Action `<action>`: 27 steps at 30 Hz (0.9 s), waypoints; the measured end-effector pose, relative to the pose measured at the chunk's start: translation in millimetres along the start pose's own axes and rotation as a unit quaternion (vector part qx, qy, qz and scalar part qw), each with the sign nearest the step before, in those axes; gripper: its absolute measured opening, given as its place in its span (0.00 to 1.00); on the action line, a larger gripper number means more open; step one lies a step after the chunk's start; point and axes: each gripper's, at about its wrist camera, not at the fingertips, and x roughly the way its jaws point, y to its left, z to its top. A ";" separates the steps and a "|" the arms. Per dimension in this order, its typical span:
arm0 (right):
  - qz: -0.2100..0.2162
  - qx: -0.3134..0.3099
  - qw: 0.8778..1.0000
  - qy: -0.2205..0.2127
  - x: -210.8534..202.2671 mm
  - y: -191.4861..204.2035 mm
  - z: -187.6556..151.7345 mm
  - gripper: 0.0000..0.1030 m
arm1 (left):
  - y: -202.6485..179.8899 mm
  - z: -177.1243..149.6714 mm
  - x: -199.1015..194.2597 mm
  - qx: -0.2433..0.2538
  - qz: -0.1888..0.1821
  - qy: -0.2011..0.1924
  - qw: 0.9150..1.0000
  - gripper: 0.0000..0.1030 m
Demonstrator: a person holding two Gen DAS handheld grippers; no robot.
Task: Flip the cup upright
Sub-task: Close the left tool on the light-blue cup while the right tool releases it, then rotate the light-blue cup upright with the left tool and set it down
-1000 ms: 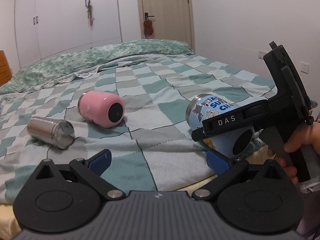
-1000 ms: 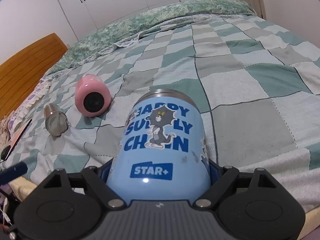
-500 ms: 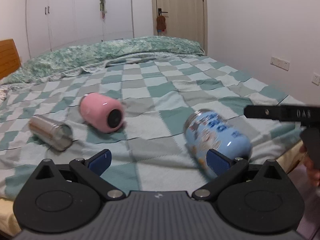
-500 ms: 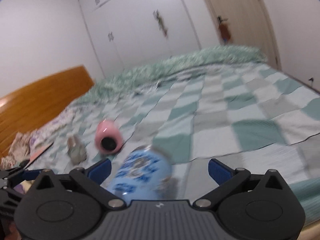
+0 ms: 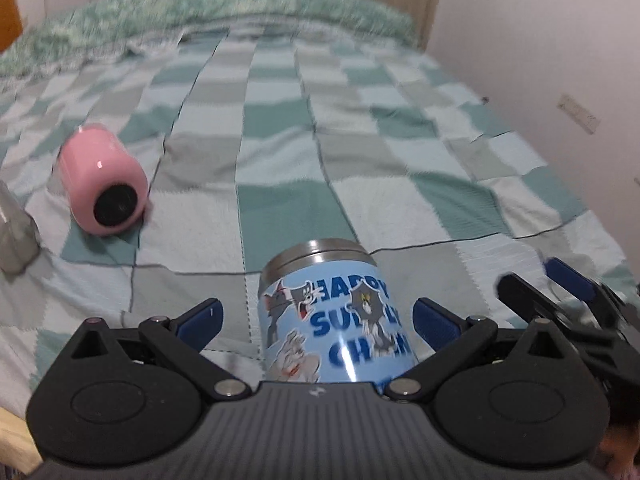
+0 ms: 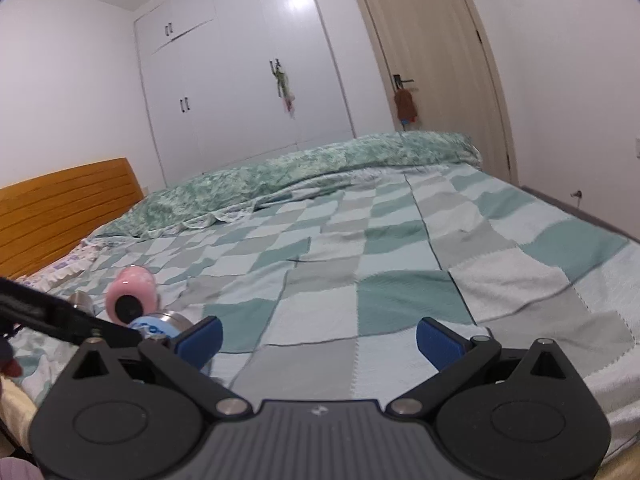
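Blue pads sit wide apart on my left gripper [image 5: 316, 322], and between them, touching neither, lies the blue cup [image 5: 334, 316], its cartoon print readable from my side. I count one blue cup, on its side on the checked blanket [image 5: 400, 208] near the bed's front edge, its long axis running away from me and its steel rim pointing toward the far end of the bed. My right gripper [image 6: 319, 338] is also spread wide with nothing between its fingers, only blanket ahead of it; in the left wrist view it shows at the lower right edge, just beside the cup's right side. Farther out to the left I count one pink cup [image 5: 102, 192], also on its side, dark round end facing me. One steel cup [image 5: 16, 240] lies at the left edge, blurred and cut off, so I cannot tell its direction. Beyond them come the green patterned quilt [image 6: 320, 164], the wooden headboard [image 6: 60, 208], white wardrobe doors [image 6: 248, 80] and one closed door [image 6: 432, 60].
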 end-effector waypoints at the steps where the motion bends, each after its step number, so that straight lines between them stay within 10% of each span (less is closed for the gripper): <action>1: -0.001 0.004 1.000 0.001 0.0 -3.3 -1.1 1.00 | 0.5 2.2 5.7 -0.009 0.004 0.008 1.000 1.00; 7: 0.002 0.017 1.000 -0.010 -4.8 -12.1 -3.8 1.00 | 3.7 8.4 32.9 -0.055 -0.007 0.081 0.995 0.84; 27: -0.003 0.025 0.999 -0.028 -17.8 -14.7 -9.1 1.00 | 0.7 -17.9 -13.4 -0.055 -0.016 -0.030 0.998 0.84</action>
